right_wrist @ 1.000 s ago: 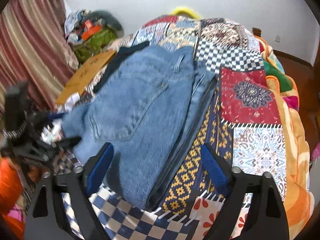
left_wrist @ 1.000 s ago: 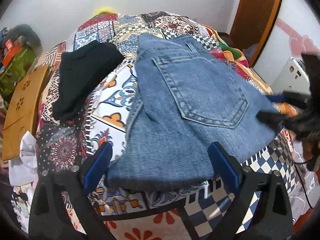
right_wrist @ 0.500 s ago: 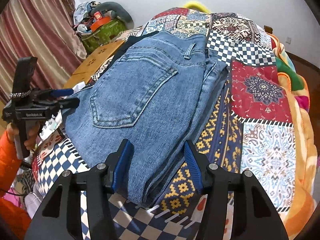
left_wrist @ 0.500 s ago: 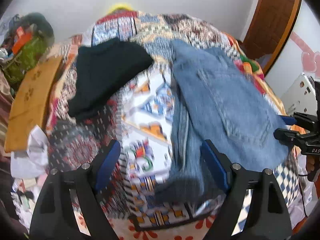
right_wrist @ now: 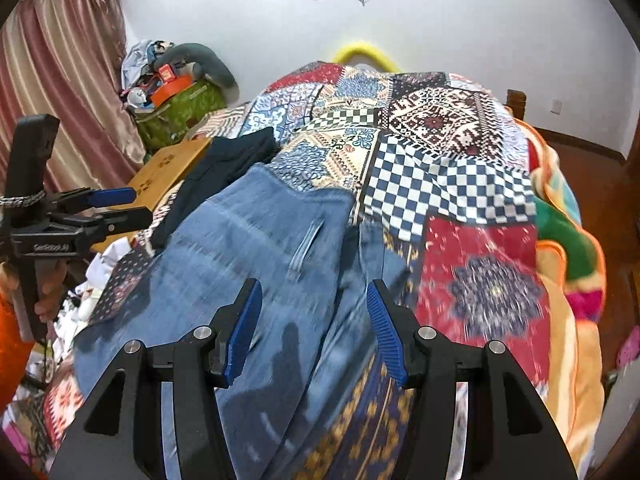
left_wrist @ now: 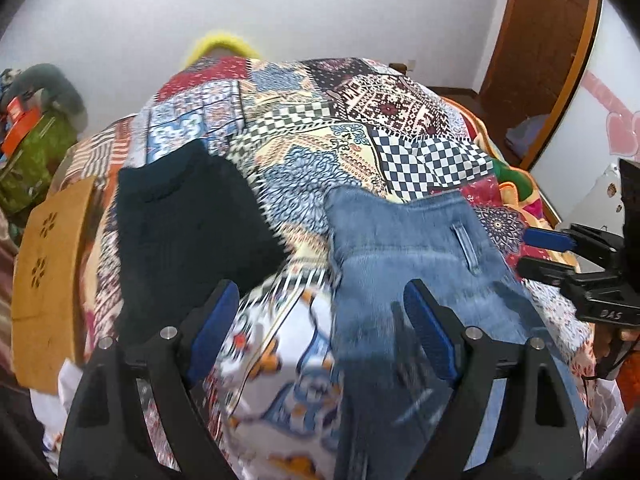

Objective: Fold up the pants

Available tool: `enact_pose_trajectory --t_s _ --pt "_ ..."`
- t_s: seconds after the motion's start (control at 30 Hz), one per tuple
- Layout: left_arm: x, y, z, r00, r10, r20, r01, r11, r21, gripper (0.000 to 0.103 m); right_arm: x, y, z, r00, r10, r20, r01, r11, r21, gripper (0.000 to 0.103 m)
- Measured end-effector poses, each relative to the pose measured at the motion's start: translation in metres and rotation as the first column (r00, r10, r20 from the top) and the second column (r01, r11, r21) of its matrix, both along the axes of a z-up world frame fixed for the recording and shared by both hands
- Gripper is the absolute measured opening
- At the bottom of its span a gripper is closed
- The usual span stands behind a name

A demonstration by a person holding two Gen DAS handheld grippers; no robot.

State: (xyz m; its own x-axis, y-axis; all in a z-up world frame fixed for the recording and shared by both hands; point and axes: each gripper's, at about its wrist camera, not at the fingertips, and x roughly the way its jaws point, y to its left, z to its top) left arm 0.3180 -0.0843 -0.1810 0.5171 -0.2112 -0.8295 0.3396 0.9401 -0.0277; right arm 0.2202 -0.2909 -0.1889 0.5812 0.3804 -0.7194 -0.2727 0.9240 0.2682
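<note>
Folded blue jeans (left_wrist: 404, 264) lie on the patchwork bedspread (left_wrist: 320, 128), waistband and a belt loop toward the far end. My left gripper (left_wrist: 320, 324) hovers open over the jeans' left edge, one pad above bedspread, the other above denim, nothing between them. A black folded garment (left_wrist: 188, 224) lies to its left. In the right wrist view my right gripper (right_wrist: 314, 324) stands open, jaws half apart, above the jeans (right_wrist: 260, 248), casting shadows and not pinching them. Each view shows the other gripper: the right gripper (left_wrist: 532, 254) and the left gripper (right_wrist: 136, 206), a hand holding each.
A wooden board (left_wrist: 48, 280) leans at the bed's left edge, with white cloth below it. A green bag with clutter (right_wrist: 176, 108) and a pink curtain (right_wrist: 60, 100) stand beyond. An orange blanket (right_wrist: 568, 240) drapes the bed's right side; a brown door (left_wrist: 540, 60) is behind.
Both grippers have moved along the jeans toward the waistband end. The right gripper's jaws have narrowed. In the left view the jeans have slid rightward and the black garment is nearer.
</note>
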Motion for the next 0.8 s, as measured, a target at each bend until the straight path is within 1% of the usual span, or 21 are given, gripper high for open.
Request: enact_pose_trajectory --t_s 0.07,0.1,0.13,0.2,0.27,0.33,0.4,0.5,0.6,0.67,0.7,0.73,0.8 --pt "0.011 -0.009 -0.008 1.0 -0.017 -0.011 0.017 1.0 0.0 0.085 0.022 0.004 -0.011 0.999 0.008 -0.031 -0.008 1.0 0.013 0.05" --pt "0.016 -0.012 -0.012 1.0 -0.023 -0.017 0.023 1.0 -0.001 0.085 0.029 0.003 -0.014 0.999 0.013 -0.041 -0.012 1.0 0.02 0.045" --pt "0.021 -0.016 -0.017 0.999 -0.027 -0.025 0.027 1.0 -0.001 0.085 0.039 0.005 -0.021 0.998 0.02 -0.06 -0.018 0.999 0.026 0.037" --pt "0.03 -0.021 -0.026 0.999 -0.031 -0.042 0.03 1.0 -0.003 0.085 0.052 0.009 -0.032 0.995 0.036 -0.091 -0.033 0.999 0.035 0.028" --pt "0.034 -0.026 -0.034 0.998 -0.037 -0.052 0.037 0.999 -0.007 0.085 0.057 0.011 -0.037 0.995 0.048 -0.087 -0.043 0.997 0.062 0.02" --pt "0.037 -0.029 -0.04 0.998 -0.037 -0.057 0.037 0.999 0.004 0.085 0.058 0.015 -0.038 0.997 0.052 -0.065 -0.048 0.997 0.056 0.012" --pt "0.039 -0.029 -0.042 0.998 -0.036 -0.055 0.037 0.999 0.01 0.085 0.055 0.016 -0.033 0.998 0.059 -0.025 -0.058 0.997 0.048 0.009" --pt "0.038 -0.032 -0.041 0.998 -0.033 -0.055 0.033 0.999 0.012 0.085 0.046 0.012 -0.015 0.997 0.045 0.058 -0.048 0.998 0.039 0.007" --pt "0.035 -0.037 -0.04 0.999 -0.036 -0.037 0.038 0.998 0.056 0.086 0.043 0.008 -0.001 0.993 0.018 0.119 -0.019 1.0 0.009 0.005" --pt "0.034 -0.04 -0.046 0.998 -0.042 -0.043 0.045 0.996 0.078 0.088 0.045 0.006 -0.005 0.994 -0.006 0.109 0.009 0.999 -0.031 0.004" --pt "0.035 -0.041 -0.05 0.997 -0.046 -0.057 0.05 0.995 0.082 0.088 0.048 0.005 -0.013 0.997 -0.015 0.081 0.018 0.999 -0.041 0.004" --pt "0.036 -0.041 -0.055 0.996 -0.05 -0.072 0.056 0.995 0.08 0.089 0.053 0.005 -0.027 0.999 -0.02 0.028 0.021 0.998 -0.057 0.004" --pt "0.039 -0.041 -0.06 0.995 -0.044 -0.088 0.051 0.996 0.074 0.094 0.056 0.007 -0.051 0.999 -0.012 -0.042 0.008 0.996 -0.086 0.004"
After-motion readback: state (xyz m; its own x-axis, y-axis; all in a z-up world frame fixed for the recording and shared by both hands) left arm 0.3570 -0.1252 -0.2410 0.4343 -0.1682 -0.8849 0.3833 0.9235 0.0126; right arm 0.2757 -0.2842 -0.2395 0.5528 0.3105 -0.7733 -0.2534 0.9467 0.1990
